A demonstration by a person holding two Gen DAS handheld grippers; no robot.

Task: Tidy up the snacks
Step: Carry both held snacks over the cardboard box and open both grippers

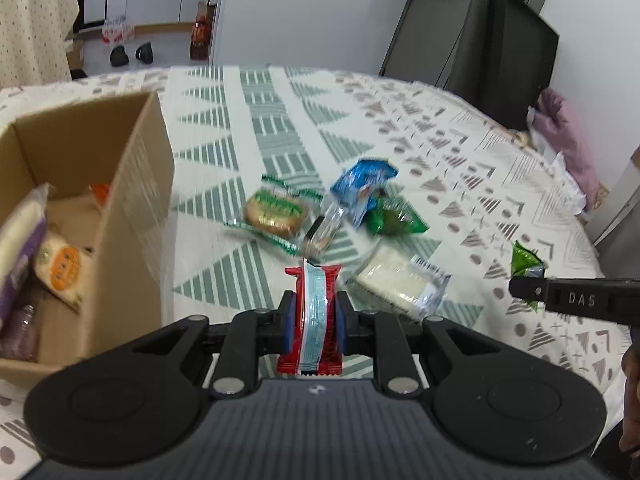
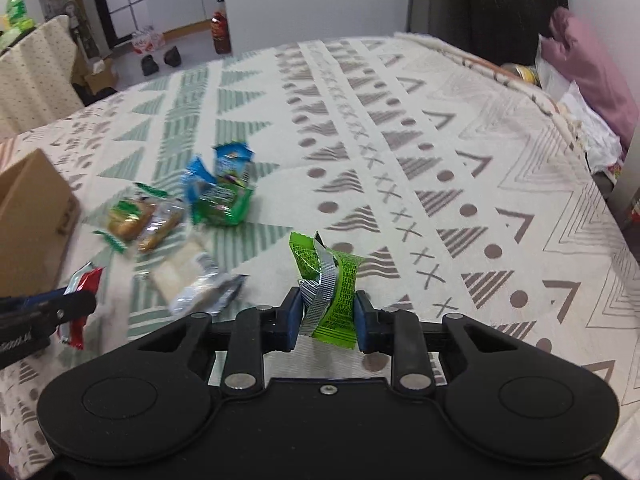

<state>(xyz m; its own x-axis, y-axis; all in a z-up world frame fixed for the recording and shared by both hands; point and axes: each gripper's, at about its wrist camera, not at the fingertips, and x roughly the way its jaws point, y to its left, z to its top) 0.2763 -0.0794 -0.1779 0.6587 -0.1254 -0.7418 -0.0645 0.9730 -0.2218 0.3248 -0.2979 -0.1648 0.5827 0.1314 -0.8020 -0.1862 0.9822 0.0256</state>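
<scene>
**Two snacks in hand, box is right there on my left**

So my left gripper point(image 1: 314, 316) is pinched tight on a red packet point(image 1: 312, 320) with a pale blue stripe, pads squeezing its flat sides around mid-length. My right gripper point(image 2: 326, 316) is closed the same way on a green packet point(image 2: 340, 300), which looks crumpled and twisted between the pads.

My guess on handling: both are light, soft foil wrappers that crinkle and give. Slippery film too, so gripping across the middle where there's filling feels safer than grabbing a sealed end. Squeezing harder could crush what's inside.

Where things sit: both packets are held up off the patterned tablecloth point(image 2: 440, 160). The cardboard box point(image 1: 132, 208) is open near the table's left edge, just left of my left claw, with a few snacks already in it. The red packet is near the box's right wall, not over the opening yet. The green one is further right, well apart from the box.

Still loose toward the middle of the table: a round cake in green-trim wrap point(image 1: 276, 212), a blue packet point(image 1: 360, 188), another green bag point(image 1: 394, 220), and a white bar in clear wrap point(image 1: 396, 280).
</scene>
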